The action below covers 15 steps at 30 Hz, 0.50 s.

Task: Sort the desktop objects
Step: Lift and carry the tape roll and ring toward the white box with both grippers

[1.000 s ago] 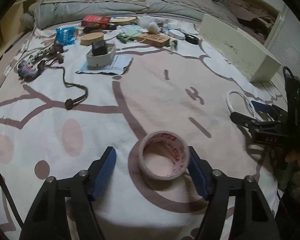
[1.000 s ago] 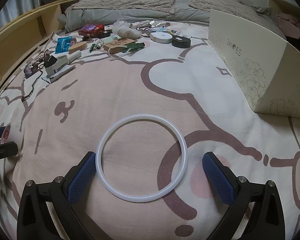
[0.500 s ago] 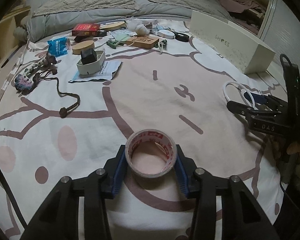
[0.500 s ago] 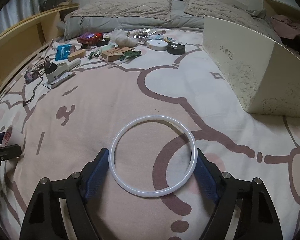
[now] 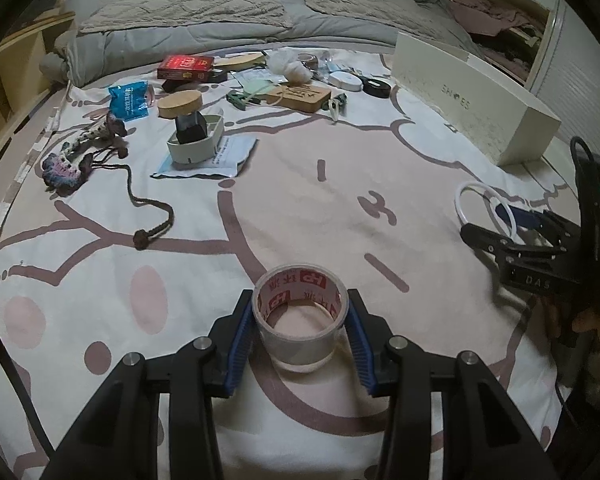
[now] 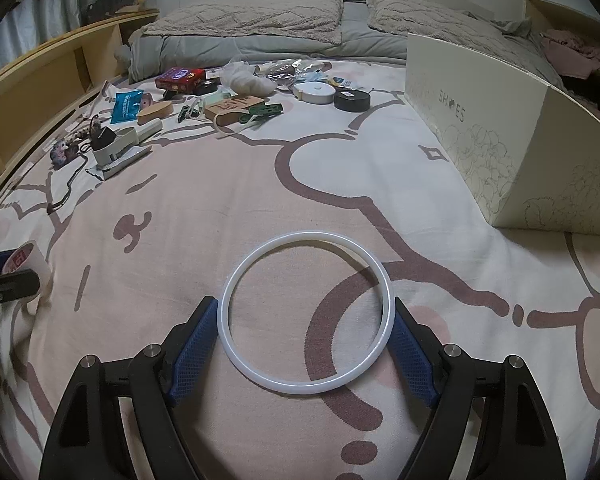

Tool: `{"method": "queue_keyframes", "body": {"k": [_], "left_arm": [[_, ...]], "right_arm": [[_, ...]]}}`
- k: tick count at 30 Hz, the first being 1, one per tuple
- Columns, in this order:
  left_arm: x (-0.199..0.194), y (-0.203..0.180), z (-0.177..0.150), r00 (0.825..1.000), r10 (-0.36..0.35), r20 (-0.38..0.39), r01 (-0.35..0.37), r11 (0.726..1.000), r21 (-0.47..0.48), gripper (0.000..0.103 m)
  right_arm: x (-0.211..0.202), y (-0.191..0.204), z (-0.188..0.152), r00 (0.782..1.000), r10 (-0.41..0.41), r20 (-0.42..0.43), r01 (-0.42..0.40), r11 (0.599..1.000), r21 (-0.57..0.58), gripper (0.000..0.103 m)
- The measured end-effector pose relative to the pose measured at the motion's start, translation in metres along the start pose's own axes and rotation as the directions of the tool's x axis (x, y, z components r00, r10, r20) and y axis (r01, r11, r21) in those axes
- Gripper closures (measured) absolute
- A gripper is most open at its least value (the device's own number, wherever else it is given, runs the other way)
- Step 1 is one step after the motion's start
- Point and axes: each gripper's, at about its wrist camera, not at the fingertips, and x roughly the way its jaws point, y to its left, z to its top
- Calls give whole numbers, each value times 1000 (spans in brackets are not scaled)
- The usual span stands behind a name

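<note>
Your left gripper clamped on the tape roll at near centre of the bedspread, your right gripper pinching the white ring near the shoe box, clutter far left

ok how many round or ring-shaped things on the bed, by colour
clear tape roll in the left hand-held gripper: 1
white ring in the right hand-held gripper: 1
white disc: 1
black disc: 1
wooden lid: 1
total: 5
</note>
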Motion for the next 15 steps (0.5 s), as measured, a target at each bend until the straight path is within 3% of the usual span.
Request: {"method": "queue_keyframes", "body": {"k": [15], "left_arm": [[-28,-21,43,994,12,111,-10,1000,-19,59]], "right_arm": [[-33,-12,8,997,36,70,-35,999,-16,21]]}}
